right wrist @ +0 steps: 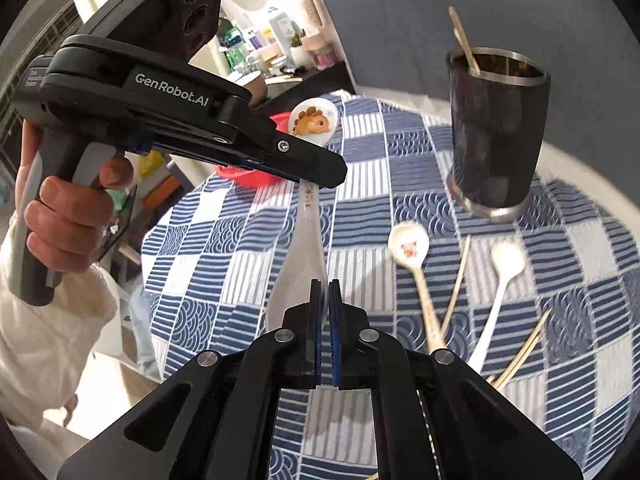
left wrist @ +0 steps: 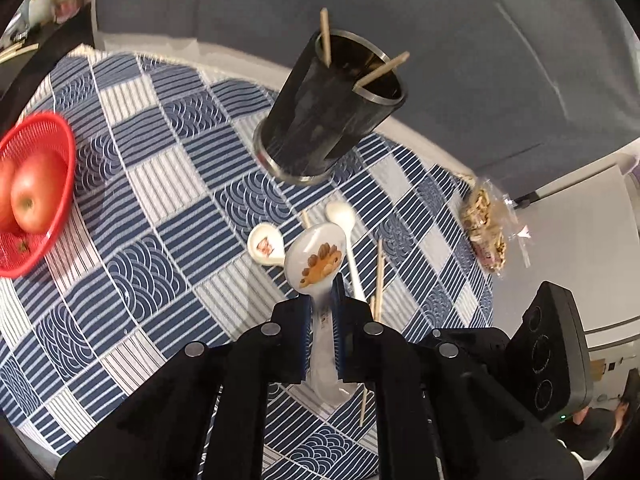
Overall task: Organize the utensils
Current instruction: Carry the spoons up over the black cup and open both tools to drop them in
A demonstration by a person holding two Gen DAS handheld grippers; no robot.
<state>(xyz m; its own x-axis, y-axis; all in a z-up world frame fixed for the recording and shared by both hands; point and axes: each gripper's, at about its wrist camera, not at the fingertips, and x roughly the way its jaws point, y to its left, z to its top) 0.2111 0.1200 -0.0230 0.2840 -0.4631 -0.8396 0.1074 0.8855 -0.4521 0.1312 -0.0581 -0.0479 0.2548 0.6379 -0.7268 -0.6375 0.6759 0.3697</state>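
Observation:
My left gripper (left wrist: 323, 300) is shut on the handle of a white dinosaur spoon (left wrist: 316, 258) and holds it above the table; the spoon (right wrist: 314, 120) also shows in the right wrist view, clamped by the left gripper (right wrist: 316, 172). My right gripper (right wrist: 325, 286) is shut and holds nothing, close to the spoon's handle end. A dark metal utensil cup (left wrist: 330, 112) with two chopsticks (left wrist: 326, 40) stands on the checked cloth; it also shows in the right wrist view (right wrist: 496, 132). Two white spoons (left wrist: 266, 245) (left wrist: 344, 220) and loose chopsticks (left wrist: 379, 272) lie on the cloth.
A red basket (left wrist: 40, 200) with apples sits at the left. A clear bag of snacks (left wrist: 484, 224) lies near the table's right edge. A grey sofa (left wrist: 360, 8) stands behind the table. A cluttered shelf (right wrist: 276, 52) is far off.

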